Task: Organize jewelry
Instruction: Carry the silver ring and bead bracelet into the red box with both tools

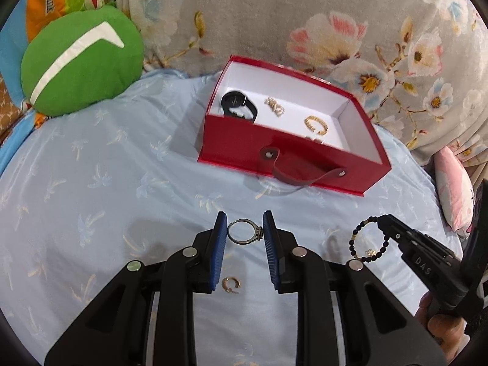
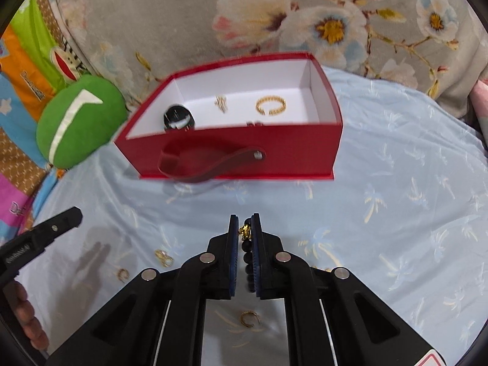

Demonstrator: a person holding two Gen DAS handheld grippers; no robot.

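Observation:
My left gripper (image 1: 245, 235) is shut on a silver ring (image 1: 241, 235) with a small setting, held just above the light blue sheet. At the right of the left wrist view, my right gripper (image 1: 381, 221) is shut on a black bead bracelet (image 1: 364, 242) that hangs as a loop. In the right wrist view the beads (image 2: 247, 257) and a gold charm sit between my right gripper's (image 2: 245, 222) pads. Ahead stands an open red box (image 1: 274, 149) holding a black watch (image 1: 239, 105), a gold bracelet (image 1: 316, 124) and a small gold piece (image 1: 274, 106).
Loose on the sheet lie a gold hoop earring (image 1: 231, 285), another hoop (image 2: 248, 318), a gold piece (image 2: 163, 257) and a small hoop (image 2: 123, 274). A green cushion (image 1: 82, 61) lies at the left, a floral blanket (image 1: 335, 15) behind, a pink pillow (image 1: 454, 177) at the right.

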